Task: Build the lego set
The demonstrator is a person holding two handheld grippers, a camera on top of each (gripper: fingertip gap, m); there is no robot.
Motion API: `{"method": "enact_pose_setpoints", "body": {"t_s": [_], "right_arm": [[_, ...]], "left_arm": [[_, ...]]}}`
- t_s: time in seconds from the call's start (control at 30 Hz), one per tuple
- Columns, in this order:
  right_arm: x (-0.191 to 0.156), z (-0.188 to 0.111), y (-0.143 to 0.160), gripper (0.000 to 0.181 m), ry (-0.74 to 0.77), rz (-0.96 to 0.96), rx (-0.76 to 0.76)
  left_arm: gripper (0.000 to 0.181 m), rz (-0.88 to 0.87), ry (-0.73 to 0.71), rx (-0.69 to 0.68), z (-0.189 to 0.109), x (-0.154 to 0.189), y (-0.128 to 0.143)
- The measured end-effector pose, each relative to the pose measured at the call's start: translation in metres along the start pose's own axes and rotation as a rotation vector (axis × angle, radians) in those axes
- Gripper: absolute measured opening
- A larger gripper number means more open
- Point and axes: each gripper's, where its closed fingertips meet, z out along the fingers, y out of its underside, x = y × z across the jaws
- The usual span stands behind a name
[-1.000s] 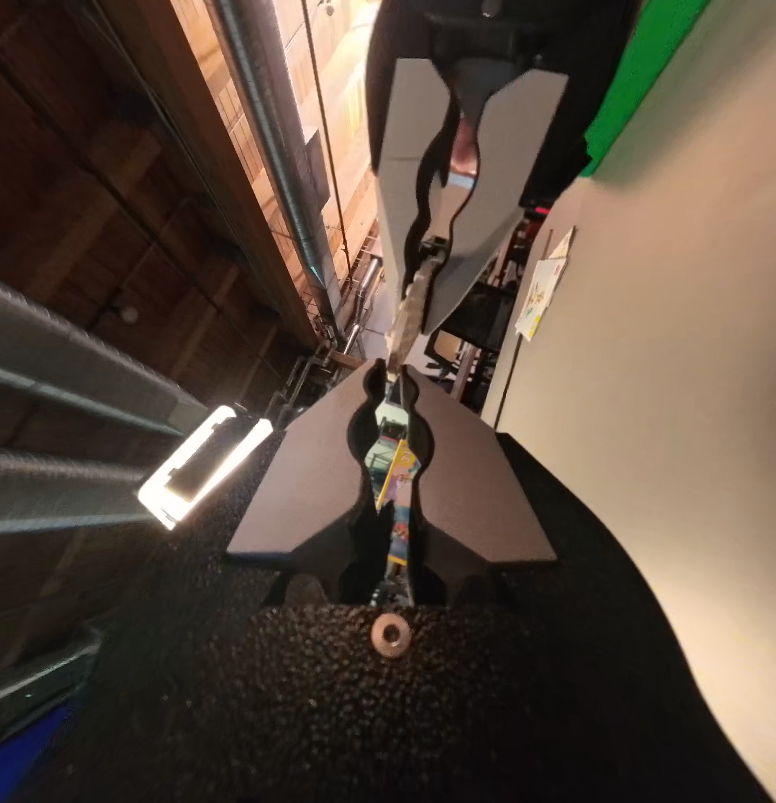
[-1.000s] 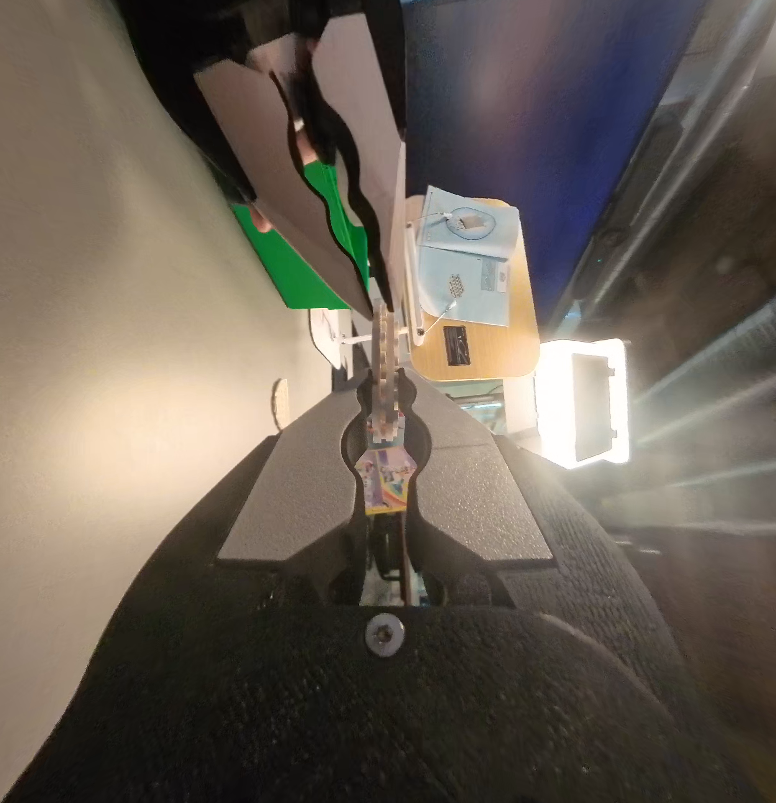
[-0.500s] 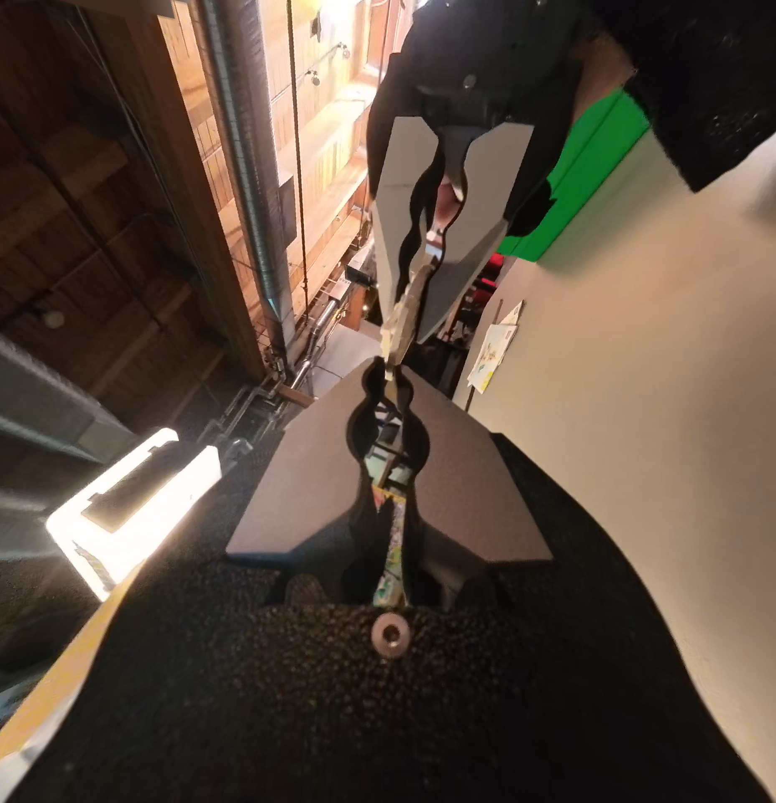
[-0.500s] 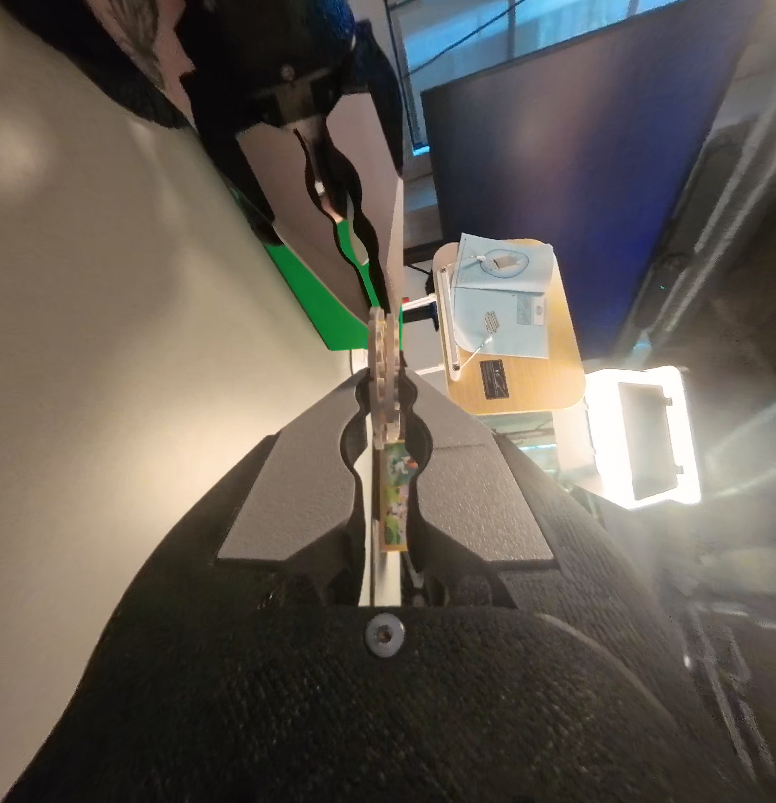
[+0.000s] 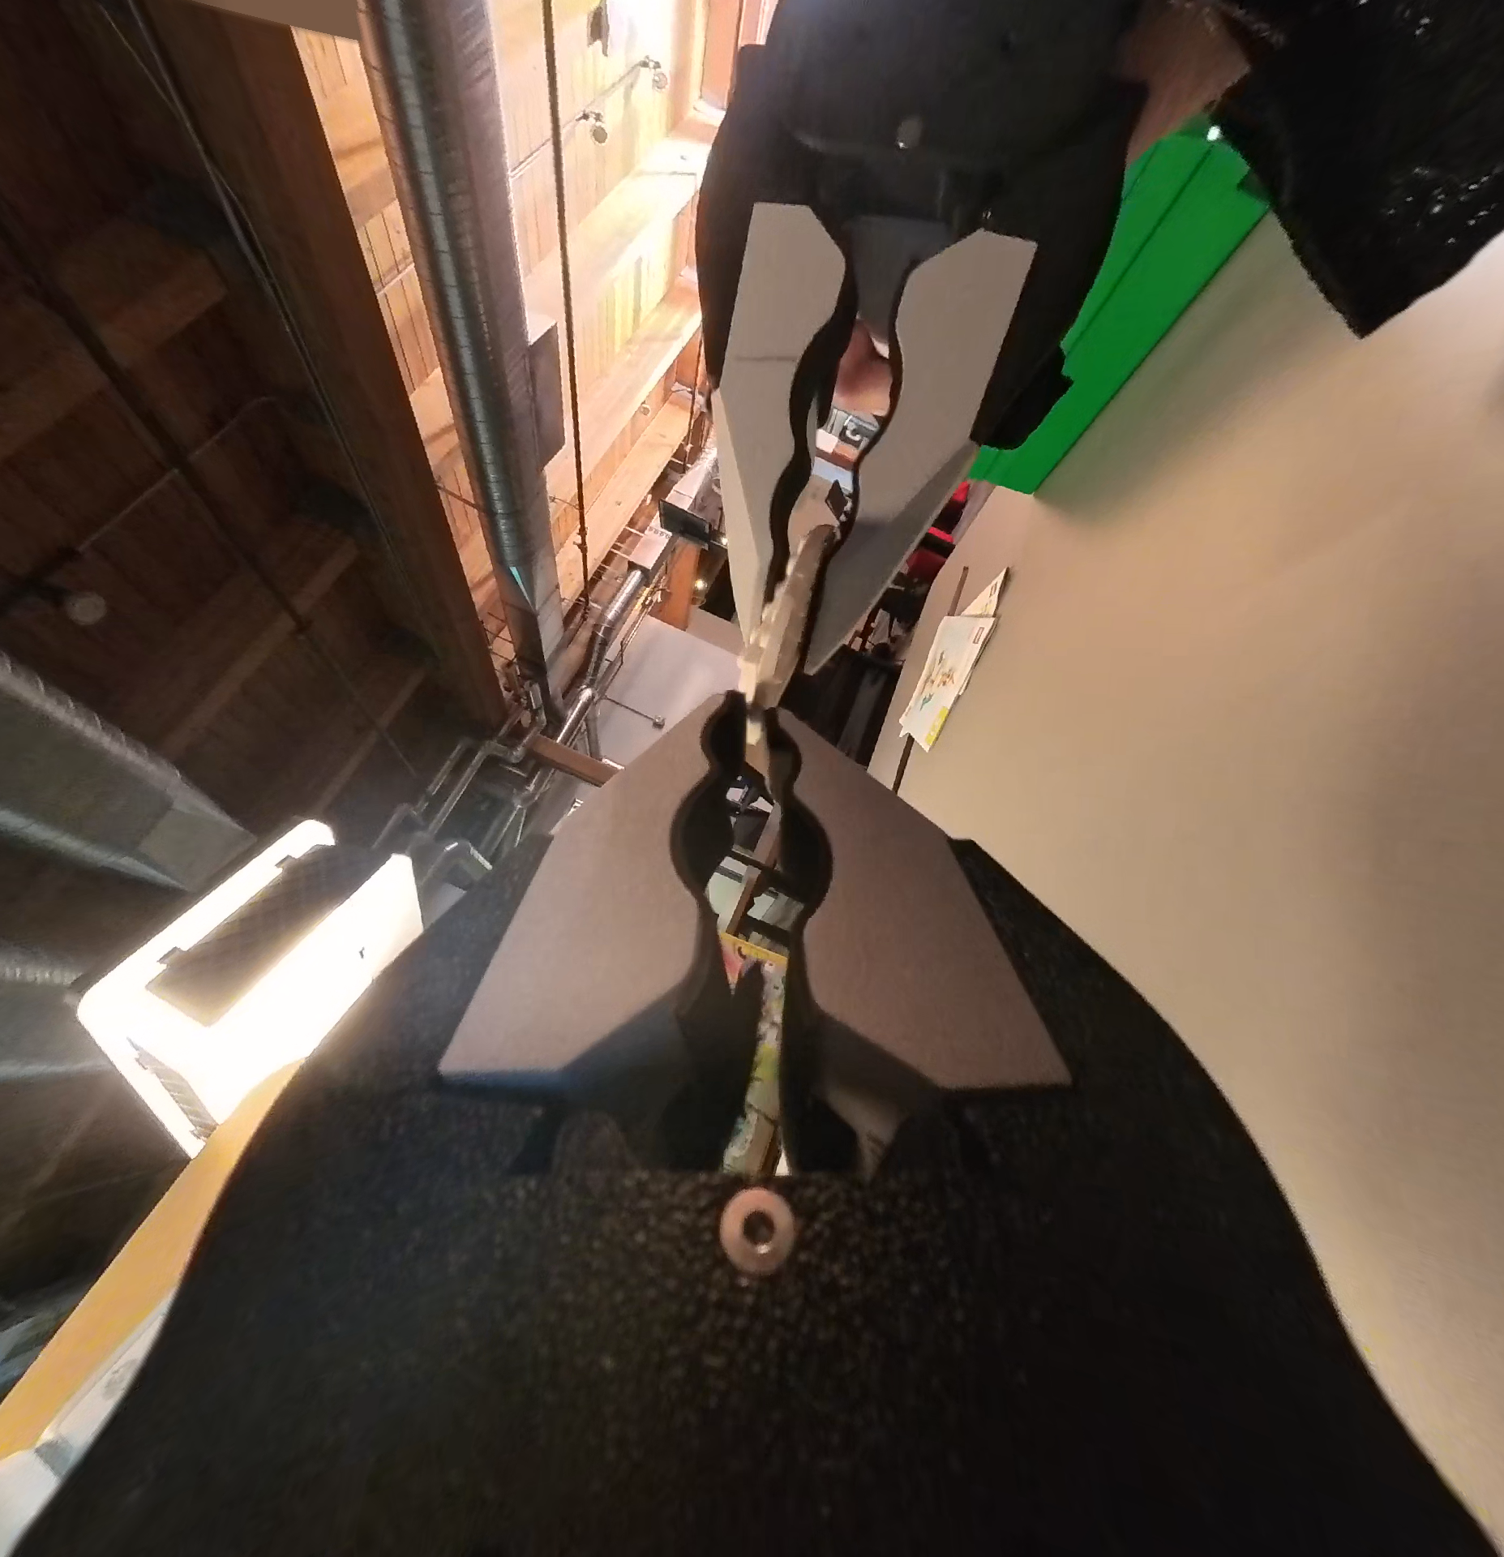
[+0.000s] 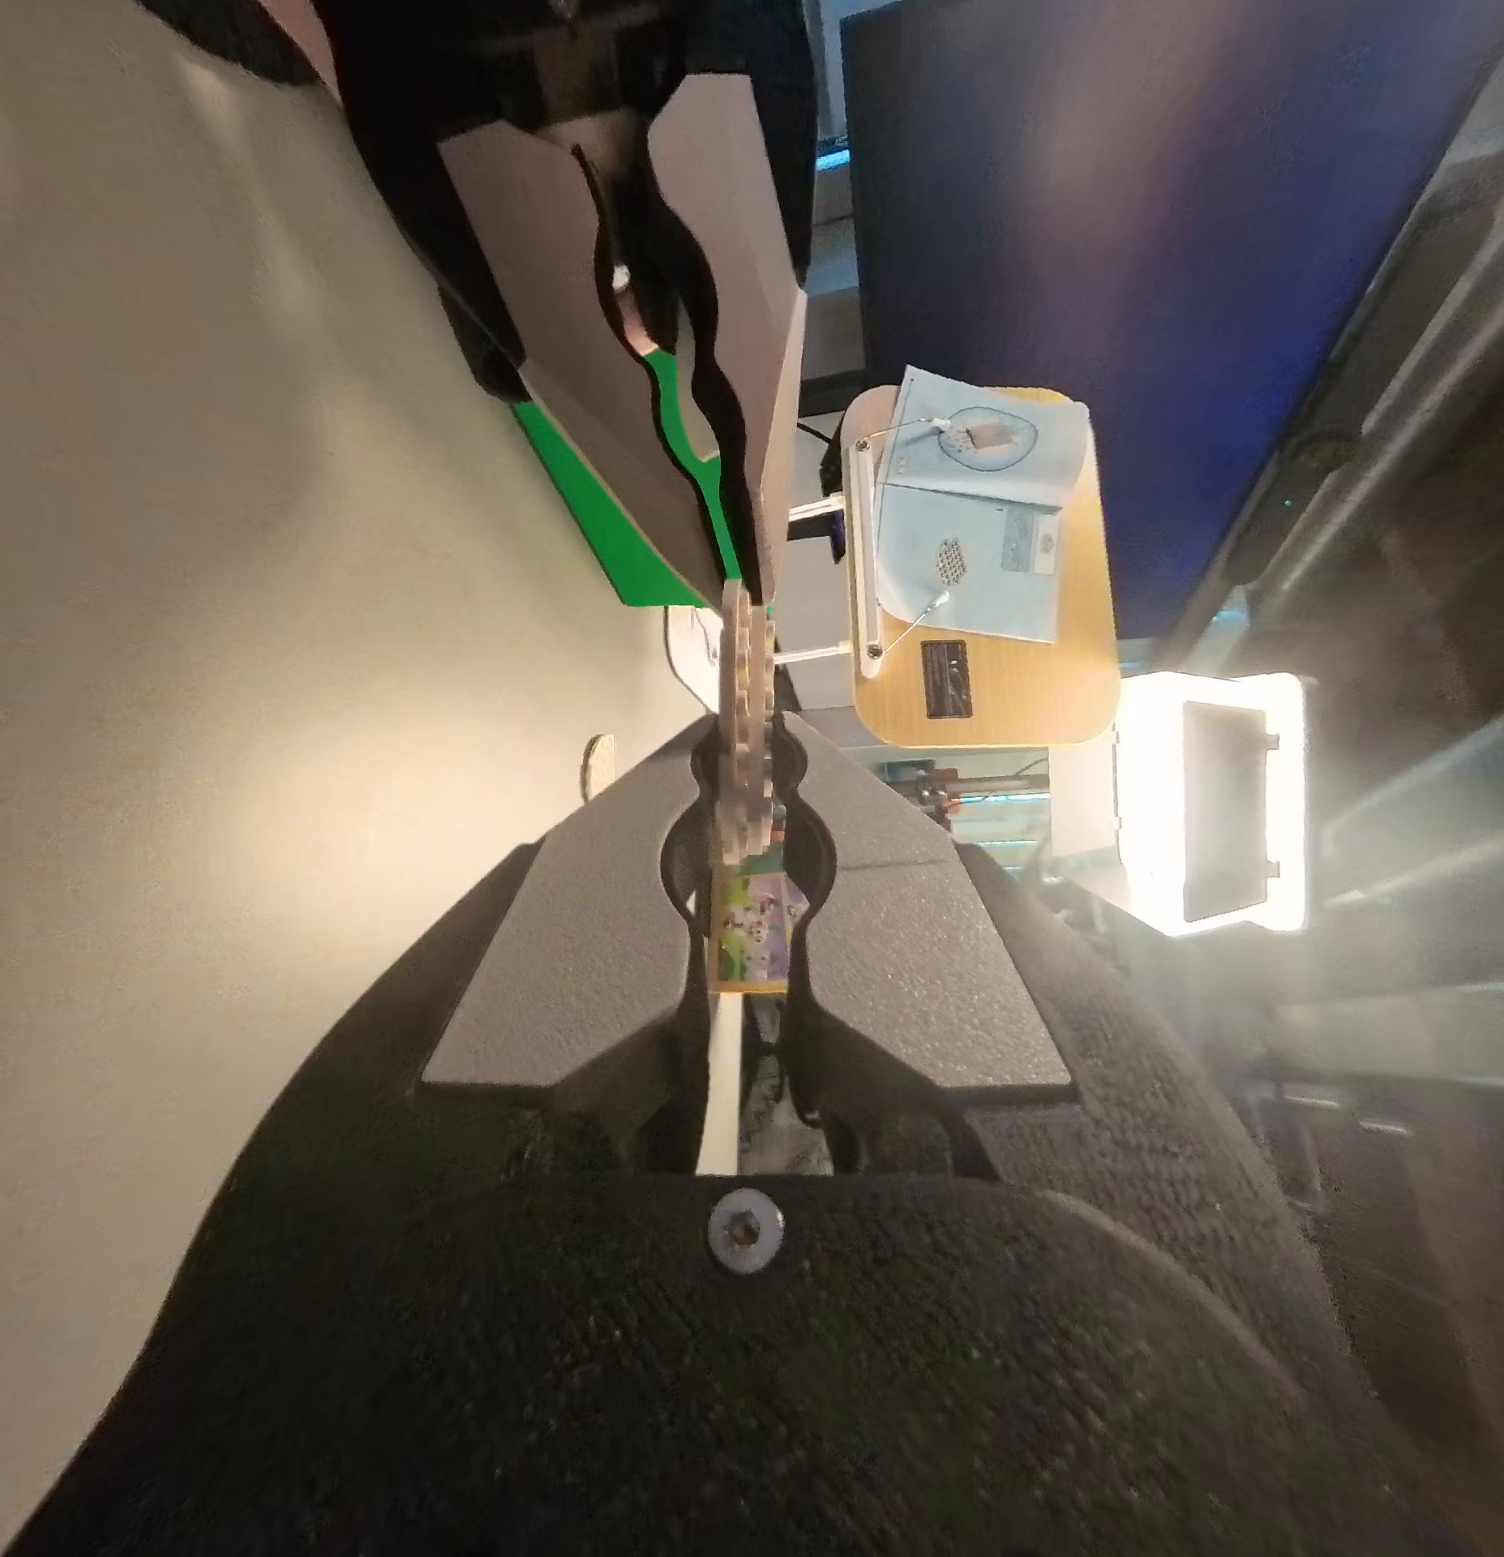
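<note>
A flat grey lego plate (image 6: 744,674), seen edge-on and looking two layers thick, spans the gap between my two grippers, which face each other tip to tip. My right gripper (image 6: 744,746) is shut on one end of it. My left gripper (image 5: 752,729) is shut on the tip of its other end (image 5: 786,615). The left gripper also shows at the top of the right wrist view (image 6: 744,594). The right gripper shows at the top of the left wrist view (image 5: 782,661). Both views are rolled on their side.
The cream table (image 5: 1237,758) runs along one side, with a green board (image 5: 1110,295) and a printed booklet (image 5: 950,674). A wooden stand (image 6: 1026,699) holds a pale blue booklet (image 6: 976,539). A bright lamp (image 6: 1211,809) and a dark screen (image 6: 1152,253) are behind it. Less than 4 cm separates the two grippers' tips.
Both grippers have swung together while holding the plate between them, so the backgrounds have shifted. Neither grip has changed.
</note>
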Motion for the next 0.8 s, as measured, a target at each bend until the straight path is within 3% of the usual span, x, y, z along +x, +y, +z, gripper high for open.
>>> {"method": "enact_pose_setpoints", "body": {"t_s": [0.7,0.73,0.8], "right_arm": [[-0.001,0.001,-0.001,0.008,0.031,-0.084,0.008],[-0.002,0.002,0.0,0.008,0.025,-0.077,0.001],[-0.003,0.002,0.004,0.008,0.009,-0.069,-0.011]], "left_arm": [[0.003,0.039,-0.038,-0.003,0.002,0.003,0.002],[0.013,0.006,-0.065,-0.009,0.003,-0.001,0.003],[0.053,-0.067,-0.11,-0.048,0.007,-0.01,0.01]]}}
